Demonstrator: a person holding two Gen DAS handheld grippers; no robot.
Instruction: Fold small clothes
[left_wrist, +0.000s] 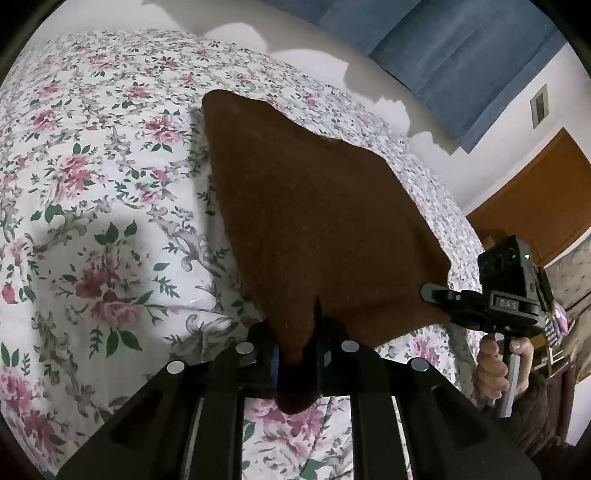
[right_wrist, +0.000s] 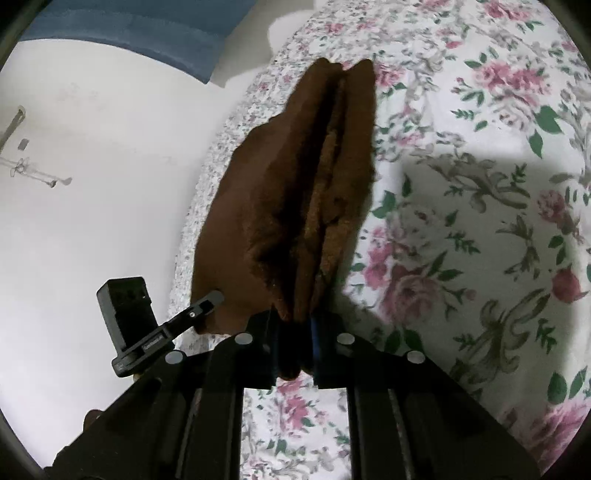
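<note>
A brown cloth (left_wrist: 314, 206) is stretched out above the floral bedspread (left_wrist: 103, 192). My left gripper (left_wrist: 297, 354) is shut on its near corner, and a bit of brown fabric pokes out behind the jaws. At the right of the left wrist view the right gripper (left_wrist: 430, 291) clamps the cloth's other near corner, held by a hand (left_wrist: 495, 365). In the right wrist view the brown cloth (right_wrist: 295, 192) hangs in several folded layers, with my right gripper (right_wrist: 295, 343) shut on its bunched edge. The left gripper (right_wrist: 212, 299) bites the cloth's lower left corner there.
The floral bedspread (right_wrist: 461, 221) covers the whole bed. A blue curtain (left_wrist: 461, 55) and a white wall (right_wrist: 92, 221) lie beyond the bed. A wooden door (left_wrist: 535, 206) stands at the right in the left wrist view.
</note>
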